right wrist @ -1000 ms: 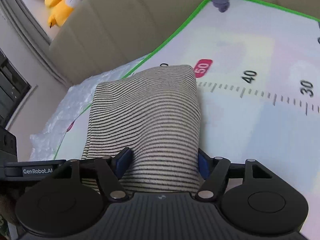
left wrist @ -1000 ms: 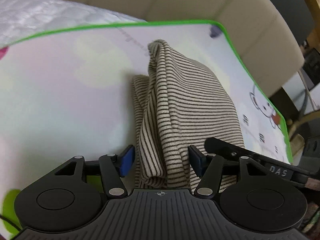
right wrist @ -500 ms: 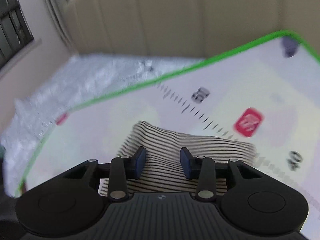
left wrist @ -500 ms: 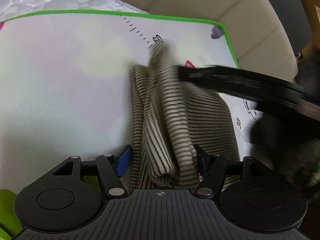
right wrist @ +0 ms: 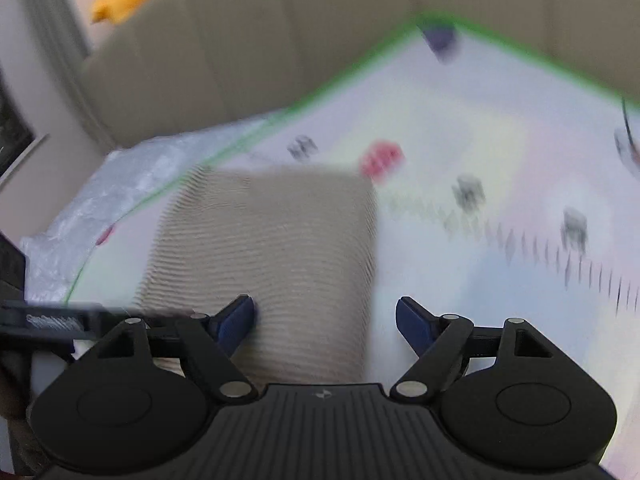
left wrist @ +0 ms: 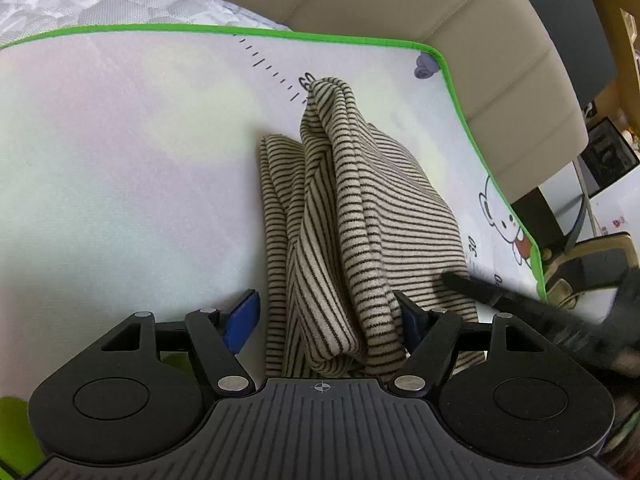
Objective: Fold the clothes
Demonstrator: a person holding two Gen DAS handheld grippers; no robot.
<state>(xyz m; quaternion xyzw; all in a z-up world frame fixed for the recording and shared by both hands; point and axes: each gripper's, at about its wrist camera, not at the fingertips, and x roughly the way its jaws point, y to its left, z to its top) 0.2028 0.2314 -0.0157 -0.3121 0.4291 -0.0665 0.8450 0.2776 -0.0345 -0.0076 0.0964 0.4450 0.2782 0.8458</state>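
Two views: first the left wrist, then the right wrist.

Left view, cloth: the striped top (left wrist: 360,216) lies bunched on the play mat (left wrist: 120,168), cream with thin dark lines. It looks soft and knitted, and it humps up in thick folds.

Left view, gripper: the left hand-held gripper (left wrist: 326,320) has its jaws opening. The near end of the cloth sits between them. The left blue pad stands clear of it. The right pad is right at the cloth, but I see no squeeze.

Left view, why: I think it is letting go so the fold can rest flat.

Left view, other tool: the right hand-held gripper (left wrist: 520,308) shows as a dark blur by the cloth's right edge.

Right view, cloth: the picture is blurry. The striped top (right wrist: 260,248) looks like a smooth, flat-topped block, with its left part just over the green border.

Right view, gripper: the right one (right wrist: 324,324) is opening too, jaws wide, with the cloth's near edge between them, not pinched.

Mat: smooth, pale, green border, printed ruler marks.

Behind: a padded beige headboard (left wrist: 440,12).
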